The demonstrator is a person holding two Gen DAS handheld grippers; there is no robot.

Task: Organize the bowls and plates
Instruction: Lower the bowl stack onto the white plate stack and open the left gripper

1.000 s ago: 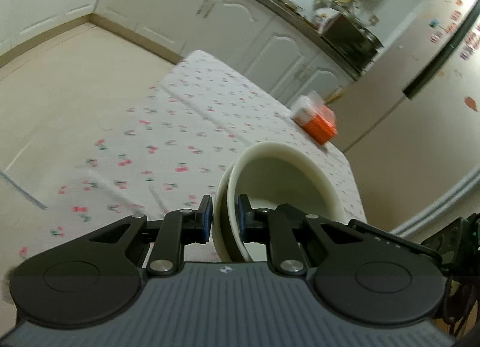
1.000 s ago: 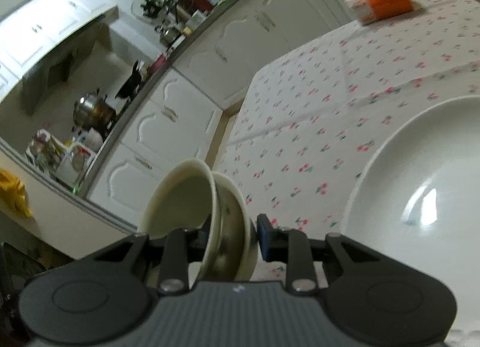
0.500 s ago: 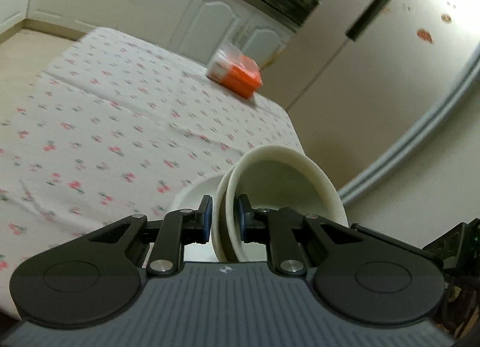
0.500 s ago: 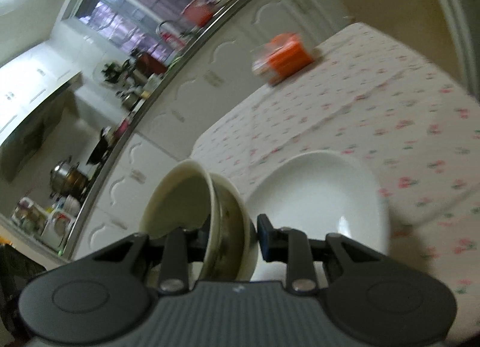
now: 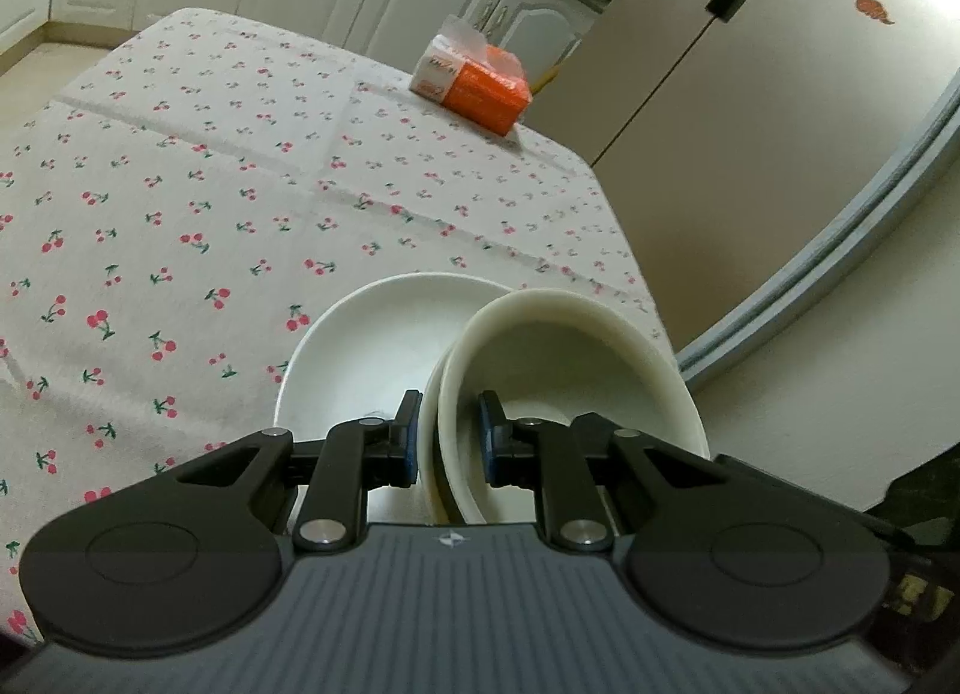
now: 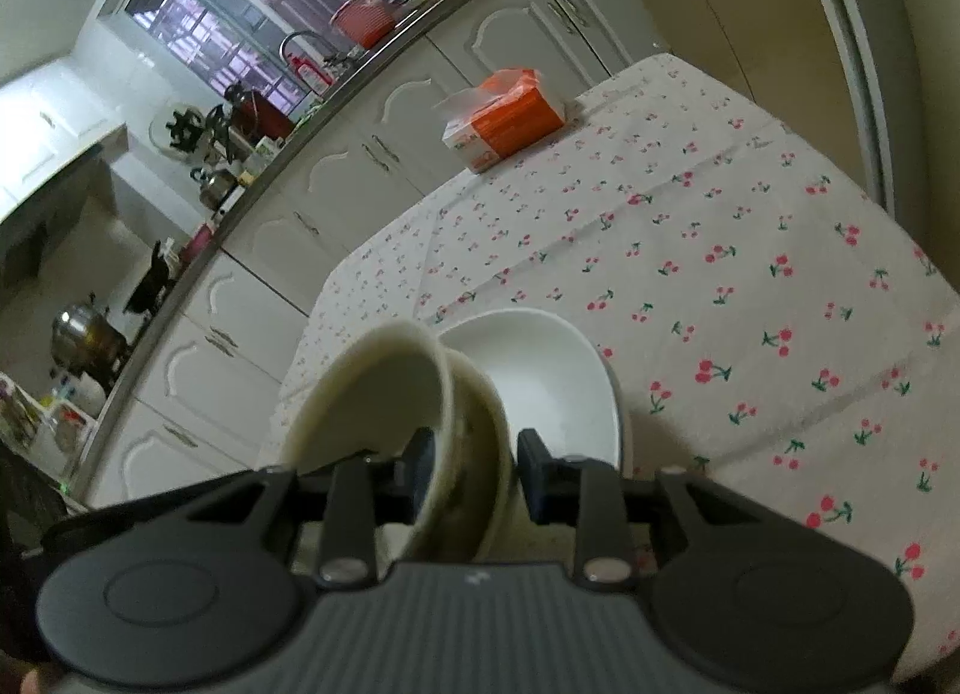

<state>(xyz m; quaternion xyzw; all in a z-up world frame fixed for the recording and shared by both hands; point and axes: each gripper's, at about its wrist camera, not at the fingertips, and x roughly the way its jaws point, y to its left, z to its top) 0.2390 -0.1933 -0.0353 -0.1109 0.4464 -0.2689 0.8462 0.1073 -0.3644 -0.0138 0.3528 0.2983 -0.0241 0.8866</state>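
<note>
Two nested cream bowls (image 5: 558,370) are tilted on edge, and both grippers grip their rims. My left gripper (image 5: 447,448) is shut on one side of the rims. My right gripper (image 6: 474,469) is shut on the other side, where the bowls (image 6: 390,394) also show. A white plate (image 5: 366,358) lies on the cherry-print tablecloth (image 5: 180,202) right behind the bowls; it also shows in the right wrist view (image 6: 552,388). The bowls sit over the plate's near part; I cannot tell whether they touch it.
An orange tissue pack (image 5: 474,75) sits at the table's far end, also in the right wrist view (image 6: 504,117). White cabinets (image 6: 360,165) and a cluttered counter run behind. A fridge (image 5: 750,63) stands by the table's right edge.
Both grippers have moved with the bowls from the table's edge inward, close to the white plate, and the views have swung toward the tissue pack.
</note>
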